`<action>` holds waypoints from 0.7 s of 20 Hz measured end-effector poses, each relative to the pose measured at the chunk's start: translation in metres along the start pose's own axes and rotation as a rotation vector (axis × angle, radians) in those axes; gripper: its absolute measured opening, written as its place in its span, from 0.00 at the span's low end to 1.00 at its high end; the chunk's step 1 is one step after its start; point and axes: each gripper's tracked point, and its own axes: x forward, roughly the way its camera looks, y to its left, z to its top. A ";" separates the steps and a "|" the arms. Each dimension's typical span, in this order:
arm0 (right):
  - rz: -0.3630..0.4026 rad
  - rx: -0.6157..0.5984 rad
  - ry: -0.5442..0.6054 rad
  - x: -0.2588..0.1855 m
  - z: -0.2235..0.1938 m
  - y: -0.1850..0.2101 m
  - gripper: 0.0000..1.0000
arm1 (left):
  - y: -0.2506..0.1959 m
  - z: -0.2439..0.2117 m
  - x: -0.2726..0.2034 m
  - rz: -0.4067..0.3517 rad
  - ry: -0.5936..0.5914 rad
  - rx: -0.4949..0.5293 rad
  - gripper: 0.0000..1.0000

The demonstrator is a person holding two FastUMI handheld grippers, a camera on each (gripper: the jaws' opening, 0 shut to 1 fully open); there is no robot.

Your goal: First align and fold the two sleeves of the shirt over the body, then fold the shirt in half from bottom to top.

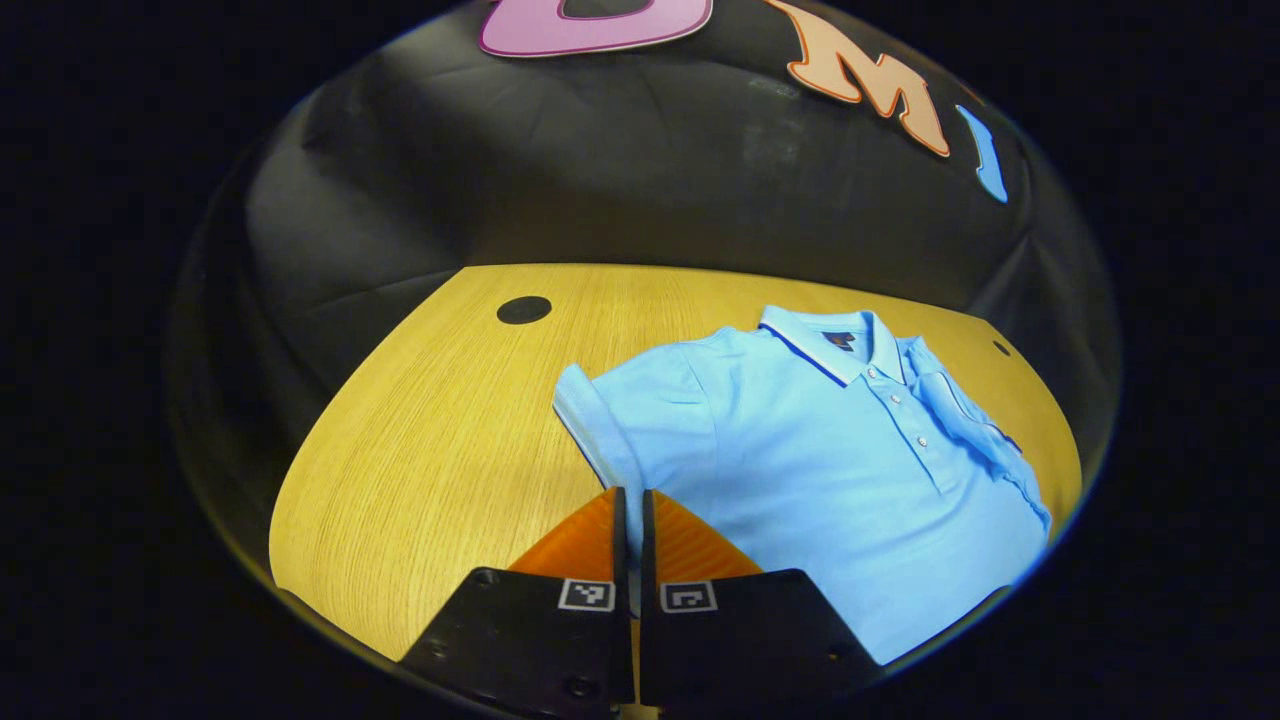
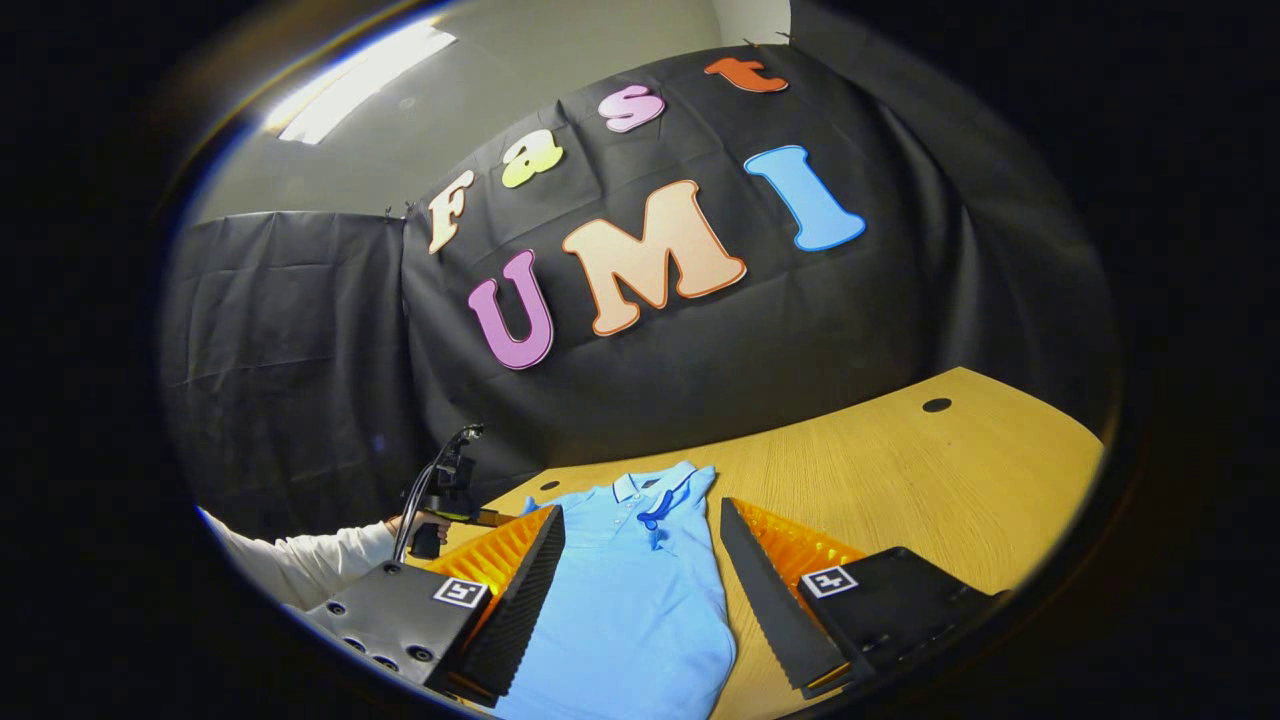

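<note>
The shirt [image 1: 800, 470] is spread on the surface [image 1: 440, 440]; left gripper [image 1: 632, 510] jaws are clenched near a sleeve [image 1: 600, 420], right gripper [image 2: 640, 560] jaws released.

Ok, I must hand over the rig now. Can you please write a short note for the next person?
Left gripper: shut, low at the polo shirt edge; whether it pinches cloth is unclear.
Right gripper: open above the shirt.
Shirt lies face up on the wooden table.
Done: one sleeve folded over the body.
Left to do: the spread sleeve, then the bottom-to-top fold.
</note>
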 end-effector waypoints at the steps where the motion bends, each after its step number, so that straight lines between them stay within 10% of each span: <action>1: -0.001 -0.001 0.000 0.000 0.000 0.000 0.98 | -0.003 0.005 -0.003 -0.006 -0.004 0.003 0.00; 7: 0.005 0.007 0.002 -0.002 0.001 0.003 0.97 | -0.070 0.077 -0.033 -0.101 -0.149 0.085 0.00; 14: 0.009 0.005 0.003 -0.003 0.001 0.005 0.97 | -0.169 0.060 -0.002 -0.246 -0.066 0.099 0.00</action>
